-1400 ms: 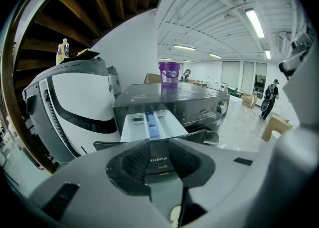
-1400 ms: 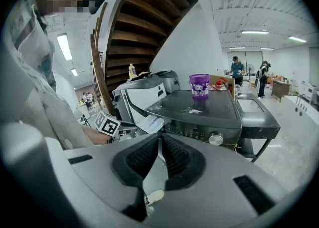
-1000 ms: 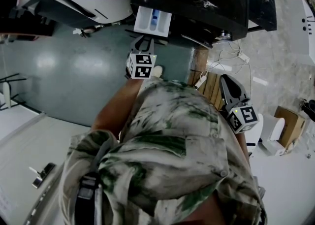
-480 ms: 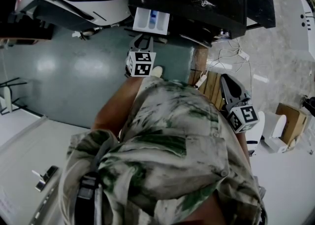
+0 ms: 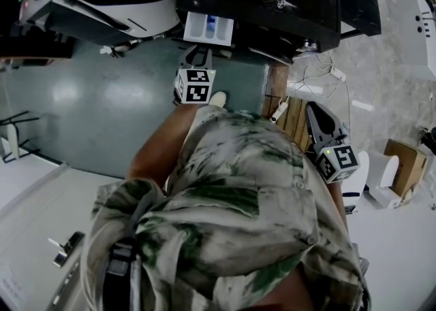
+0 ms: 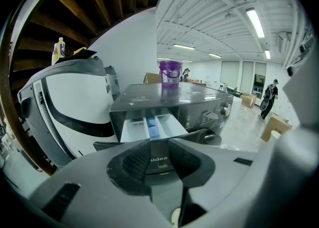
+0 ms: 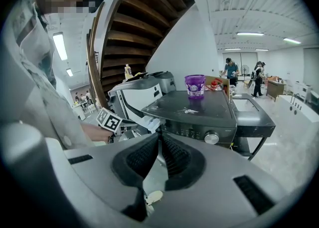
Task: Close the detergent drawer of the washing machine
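The left hand-held gripper is empty, its jaws parted. It is levelled just in front of the detergent drawer, probably so it can push the front panel home. The drawer stands pulled out at the upper left corner of the dark washing machine, with its compartments exposed. The right hand-held gripper, pads pressed together on nothing, hangs at the person's side, seemingly not needed.

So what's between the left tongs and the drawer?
Nothing. In the left gripper view the open left tongs frame the front of the drawer directly, with no object in the gap. The head view shows them just short of it.
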{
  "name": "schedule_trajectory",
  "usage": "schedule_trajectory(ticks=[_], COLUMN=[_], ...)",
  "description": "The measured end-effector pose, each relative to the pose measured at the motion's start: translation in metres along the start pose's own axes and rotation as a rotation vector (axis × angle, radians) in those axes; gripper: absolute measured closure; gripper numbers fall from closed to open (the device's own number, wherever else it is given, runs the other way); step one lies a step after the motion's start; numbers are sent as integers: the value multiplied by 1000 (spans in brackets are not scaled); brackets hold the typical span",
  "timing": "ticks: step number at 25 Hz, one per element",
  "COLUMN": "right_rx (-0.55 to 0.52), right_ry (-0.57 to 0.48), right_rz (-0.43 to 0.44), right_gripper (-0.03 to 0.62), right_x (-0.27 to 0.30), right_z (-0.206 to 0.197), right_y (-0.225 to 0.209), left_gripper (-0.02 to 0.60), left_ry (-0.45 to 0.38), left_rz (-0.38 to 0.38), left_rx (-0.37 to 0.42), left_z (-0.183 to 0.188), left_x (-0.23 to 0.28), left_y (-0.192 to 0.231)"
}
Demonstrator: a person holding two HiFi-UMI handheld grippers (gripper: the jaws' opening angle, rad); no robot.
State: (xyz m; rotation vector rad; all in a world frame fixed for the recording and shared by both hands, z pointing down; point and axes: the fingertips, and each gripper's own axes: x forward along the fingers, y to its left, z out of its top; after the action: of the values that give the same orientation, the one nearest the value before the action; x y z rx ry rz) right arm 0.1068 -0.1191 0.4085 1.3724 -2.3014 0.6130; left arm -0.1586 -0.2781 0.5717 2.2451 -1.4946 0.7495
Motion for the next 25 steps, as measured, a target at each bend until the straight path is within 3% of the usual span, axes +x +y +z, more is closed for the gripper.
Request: schedule_trajectory(ticks=[25], right_rx=[18], right_ry=[35], right_rz=[-18], right_gripper=[549], right_x=[9], right_z=[-6], right_y=[-8], left_gripper=[456], left_ry=[-1], left_rz=[-7], left_rx=[7], left_z=[14], left_x=[20], left_y=[6])
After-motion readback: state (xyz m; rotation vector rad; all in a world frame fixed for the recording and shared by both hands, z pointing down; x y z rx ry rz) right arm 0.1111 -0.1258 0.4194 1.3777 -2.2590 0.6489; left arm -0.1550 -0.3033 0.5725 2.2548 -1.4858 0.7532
